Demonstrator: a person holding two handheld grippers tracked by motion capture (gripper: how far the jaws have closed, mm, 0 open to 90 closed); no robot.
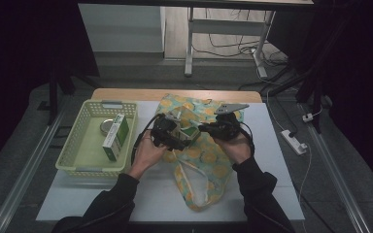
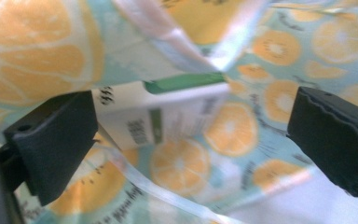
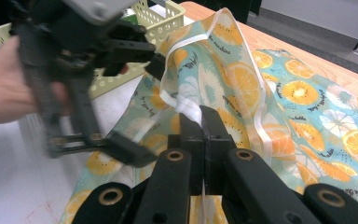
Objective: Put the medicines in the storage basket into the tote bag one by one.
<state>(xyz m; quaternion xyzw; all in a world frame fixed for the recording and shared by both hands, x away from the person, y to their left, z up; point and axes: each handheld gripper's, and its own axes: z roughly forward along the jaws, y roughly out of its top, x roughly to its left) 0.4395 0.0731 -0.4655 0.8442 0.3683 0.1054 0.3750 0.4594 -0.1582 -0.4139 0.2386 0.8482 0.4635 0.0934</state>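
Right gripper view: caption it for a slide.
Right gripper shut on the orange-print bag rim while the open left gripper works at its mouth.

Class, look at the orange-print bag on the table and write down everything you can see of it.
The bag is soft, thin fabric, pale turquoise with orange slices, edged and handled in translucent whitish strap. It lies on the white table, its mouth lifted open. The right gripper is shut on the strap at the rim, holding that edge up. The left gripper stands open at the mouth, a white and green box lying inside on the fabric between its jaws, pads off it.
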